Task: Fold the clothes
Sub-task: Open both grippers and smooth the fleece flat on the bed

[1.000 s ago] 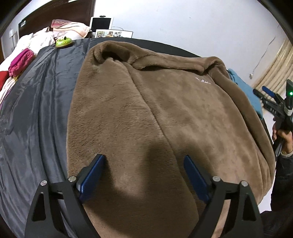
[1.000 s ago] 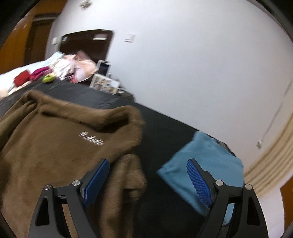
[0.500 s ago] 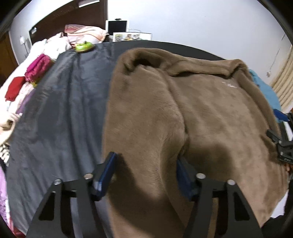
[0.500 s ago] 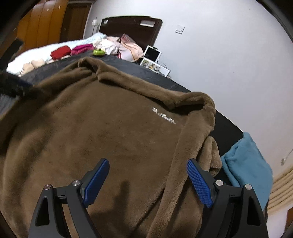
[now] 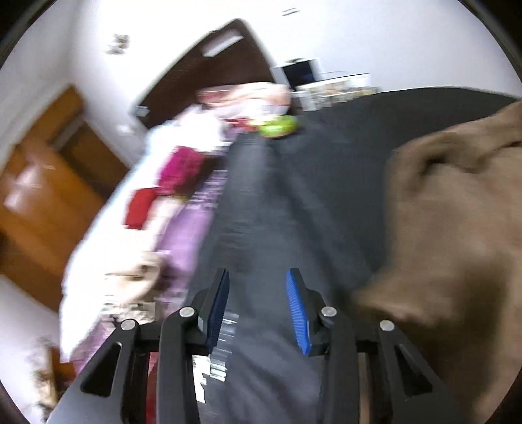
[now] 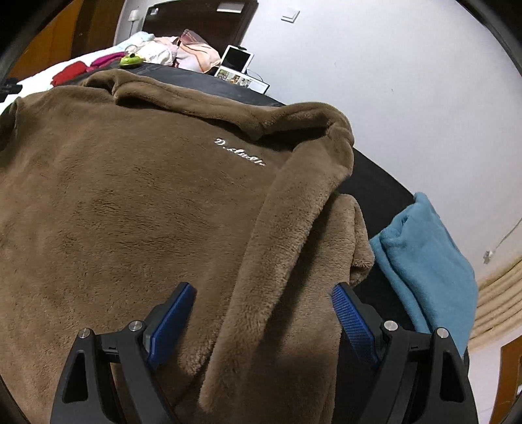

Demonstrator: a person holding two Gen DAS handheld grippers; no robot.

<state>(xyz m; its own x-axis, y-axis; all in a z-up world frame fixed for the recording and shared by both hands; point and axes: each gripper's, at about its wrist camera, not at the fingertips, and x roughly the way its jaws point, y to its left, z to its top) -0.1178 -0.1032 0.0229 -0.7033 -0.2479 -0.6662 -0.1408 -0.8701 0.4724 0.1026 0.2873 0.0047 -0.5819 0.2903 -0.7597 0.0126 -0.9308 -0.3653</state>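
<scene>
Where the dark grey bed cover [image 6: 368,169] is spread, one brown fleece garment [image 6: 137,208] lies flat across it, collar toward the headboard, small white lettering [image 6: 239,152] on the chest, one sleeve folded back along its right-hand edge. Right gripper [image 6: 264,319]: blue pads wide apart, set low over that sleeve edge, fleece between the pads; neither pad is seen pressing on it. Left gripper [image 5: 257,306]: view heavily blurred; jaws have just been closing and now stand narrow but still apart, with only grey cover seen between them; the brown garment lies off to its right, clear of the pads. One folded teal cloth [image 6: 427,261] sits on the cover just beside the brown sleeve, on the side toward the wall. Further items, at the far end of the bed: a green object [image 6: 131,60], a red item [image 6: 70,72], a magenta item [image 6: 104,59] and pale pink bedding [image 6: 195,53] on a white sheet [image 6: 32,81]. One white-framed screen [image 6: 237,59] and a strip of photographs [image 6: 239,80] stand against the white wall [image 6: 375,65]. One dark headboard [image 6: 202,16] stands behind the bedding.
</scene>
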